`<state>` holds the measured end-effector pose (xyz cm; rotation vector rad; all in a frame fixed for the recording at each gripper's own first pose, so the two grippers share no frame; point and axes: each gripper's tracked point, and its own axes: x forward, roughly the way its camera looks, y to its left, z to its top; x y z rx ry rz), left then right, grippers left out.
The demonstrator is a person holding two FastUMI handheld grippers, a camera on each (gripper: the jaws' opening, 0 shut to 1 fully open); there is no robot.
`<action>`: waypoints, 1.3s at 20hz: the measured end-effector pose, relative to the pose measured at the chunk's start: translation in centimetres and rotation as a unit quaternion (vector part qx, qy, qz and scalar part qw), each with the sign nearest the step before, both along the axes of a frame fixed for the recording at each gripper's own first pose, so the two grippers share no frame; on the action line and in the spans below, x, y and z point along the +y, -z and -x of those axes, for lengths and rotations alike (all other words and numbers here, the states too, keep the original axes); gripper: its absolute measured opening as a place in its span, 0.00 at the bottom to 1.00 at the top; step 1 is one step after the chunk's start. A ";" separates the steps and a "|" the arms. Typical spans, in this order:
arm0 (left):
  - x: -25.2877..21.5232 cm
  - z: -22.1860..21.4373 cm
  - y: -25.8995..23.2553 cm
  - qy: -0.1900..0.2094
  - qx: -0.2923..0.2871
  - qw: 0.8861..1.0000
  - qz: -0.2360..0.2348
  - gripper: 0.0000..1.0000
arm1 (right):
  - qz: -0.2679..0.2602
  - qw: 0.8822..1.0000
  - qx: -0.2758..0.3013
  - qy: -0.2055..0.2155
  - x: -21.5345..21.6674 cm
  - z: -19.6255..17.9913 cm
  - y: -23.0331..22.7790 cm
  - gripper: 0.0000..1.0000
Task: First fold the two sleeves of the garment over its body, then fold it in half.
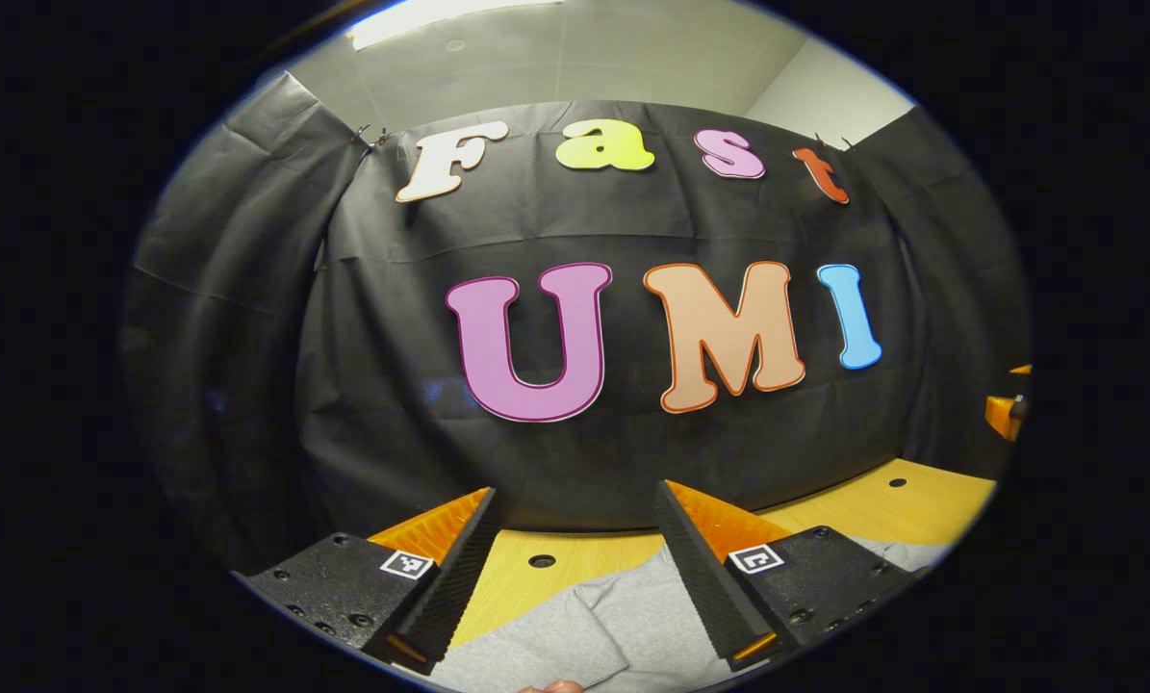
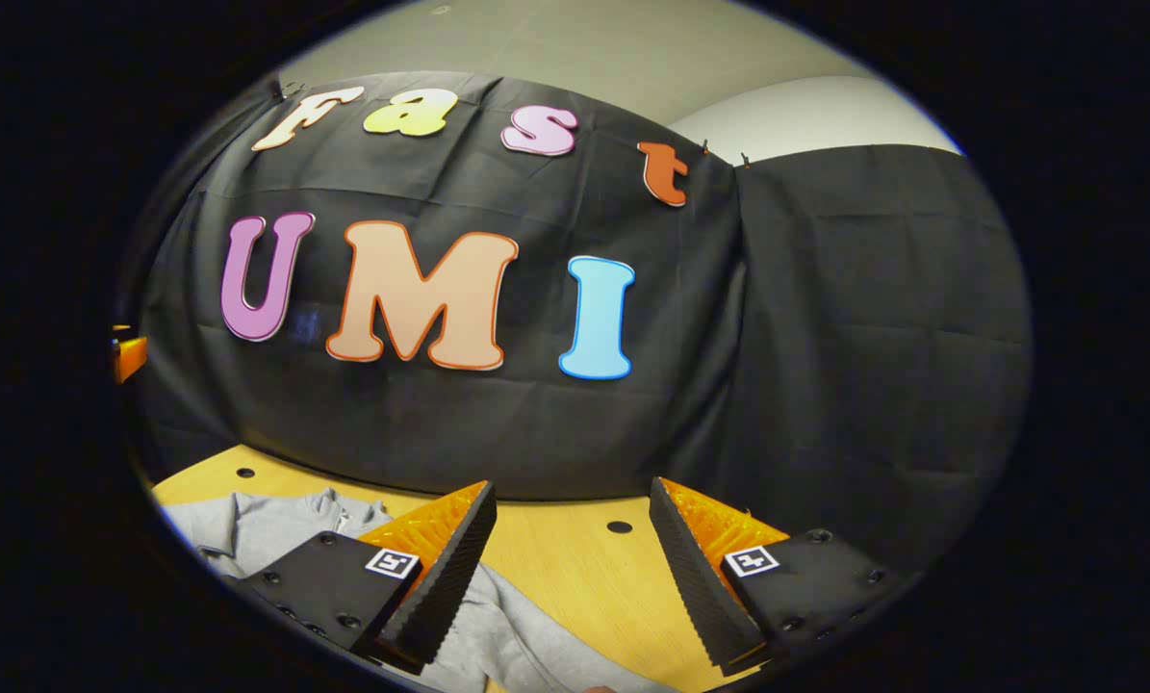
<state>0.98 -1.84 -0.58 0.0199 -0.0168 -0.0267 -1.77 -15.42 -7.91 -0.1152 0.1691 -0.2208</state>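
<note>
Garment [image 1: 575,626]: grey, lying flat on the wooden tabletop [image 1: 921,500] (collar end toward the booth wall)
Left gripper [image 1: 575,568]: jaws apart, above the garment, empty
Right gripper [image 2: 575,568]: jaws apart, over the garment's edge

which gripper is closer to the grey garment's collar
Left, likely. The left gripper hangs open above the garment; the right gripper is over bare table, the collar off to its left.

Each claw [image 1: 575,568] bears ridged fingers, screws, square markers

Garment [image 1: 575,630] on table [image 1: 921,500], before wall [image 1: 392,385].
</note>
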 end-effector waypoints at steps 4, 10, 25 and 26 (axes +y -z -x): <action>-0.5 -0.2 0.2 0.004 0.003 1.000 -0.001 0.95 | 0.006 0.999 0.044 0.020 -2.7 1.8 3.3 0.99; -1.2 -0.4 0.3 0.012 0.004 1.000 0.000 0.95 | 0.000 0.992 0.111 0.062 -7.3 5.1 8.5 0.99; -2.5 -0.5 1.1 0.026 0.011 1.000 -0.005 0.95 | -0.069 0.936 0.315 0.144 -13.1 16.9 22.8 0.99; -2.5 -0.4 1.1 0.026 0.012 1.000 -0.005 0.95 | -0.078 0.931 0.324 0.151 -13.3 17.7 23.7 0.99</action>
